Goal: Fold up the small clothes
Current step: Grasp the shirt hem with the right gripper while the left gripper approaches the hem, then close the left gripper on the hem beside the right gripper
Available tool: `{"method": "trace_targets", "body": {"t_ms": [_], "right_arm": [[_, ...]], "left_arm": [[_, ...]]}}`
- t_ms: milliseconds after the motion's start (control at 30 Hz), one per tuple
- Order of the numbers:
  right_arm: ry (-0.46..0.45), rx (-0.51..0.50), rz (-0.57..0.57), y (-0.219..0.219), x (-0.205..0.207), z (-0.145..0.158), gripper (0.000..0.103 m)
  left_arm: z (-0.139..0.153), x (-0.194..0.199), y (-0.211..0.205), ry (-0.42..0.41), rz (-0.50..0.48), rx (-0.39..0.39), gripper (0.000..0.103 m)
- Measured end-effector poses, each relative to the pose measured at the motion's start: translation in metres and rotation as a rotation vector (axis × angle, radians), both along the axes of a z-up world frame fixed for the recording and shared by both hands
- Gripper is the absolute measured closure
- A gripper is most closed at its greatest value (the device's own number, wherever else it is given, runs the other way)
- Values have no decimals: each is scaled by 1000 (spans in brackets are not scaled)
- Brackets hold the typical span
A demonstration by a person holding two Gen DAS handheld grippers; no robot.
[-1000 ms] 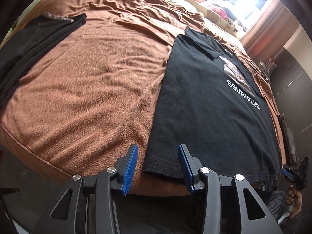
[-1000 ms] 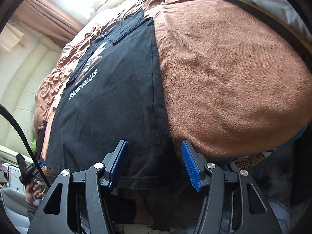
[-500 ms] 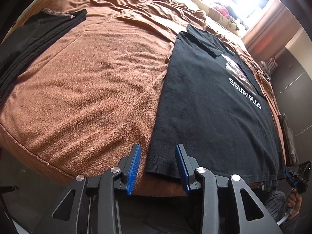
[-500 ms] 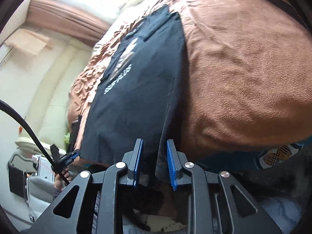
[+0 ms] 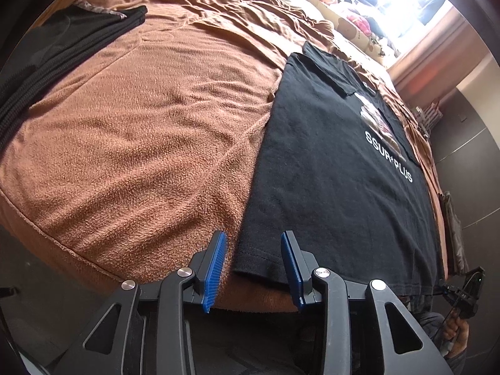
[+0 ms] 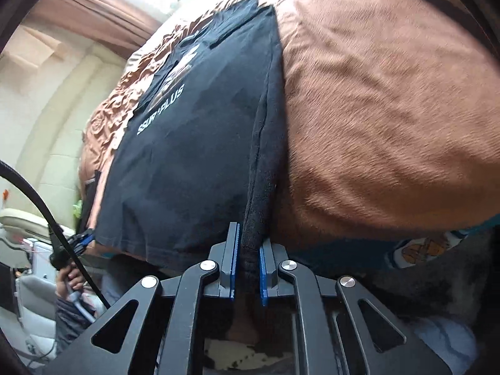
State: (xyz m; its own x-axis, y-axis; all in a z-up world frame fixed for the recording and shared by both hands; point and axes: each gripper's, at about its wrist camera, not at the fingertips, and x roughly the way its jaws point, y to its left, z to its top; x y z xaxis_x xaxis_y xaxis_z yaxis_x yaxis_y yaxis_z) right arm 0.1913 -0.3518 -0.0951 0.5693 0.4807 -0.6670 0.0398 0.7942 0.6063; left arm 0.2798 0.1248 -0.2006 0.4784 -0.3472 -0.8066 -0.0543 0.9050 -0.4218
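lying flat on the brown blanket (image 5: pixel 131 143), the black t-shirt (image 5: pixel 337 168) is spread print-up with sleeves tucked in, ready for a lengthwise fold. the right gripper (image 6: pixel 248 268) is clenched on the hem corner right at its fingertips, fabric bunched between the blue pads, likely so that edge can be lifted. the left gripper (image 5: pixel 253 268) sits part-open, straddling the opposite hem corner, pads not yet pressing, apparently lined up to pinch. off to its far left, dark folded clothes (image 5: pixel 59 47) wait.
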Motion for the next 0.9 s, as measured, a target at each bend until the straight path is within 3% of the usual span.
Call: {"method": "trace_targets", "body": {"t_ms": [133,467,600,733,900], "right_arm": [[-23,26,-86,-17,-13,10,100],[-76,49,-121,-24,-32,16,101],[-73,53,-127,-30,-36,13,101],[-68,78,-140,-30,-39,13,101],[-104,89,-140,-29,-43,24,101]], "left_arm": [[-1,0,0,3,7,-17,64],[-10,-13,6,27,46,-122,69],[-18,-11,12,21,94,-181,77],[-24,-7,20,28,147,-256,93],[-12,-16,25,-20,161,-280,100]]}}
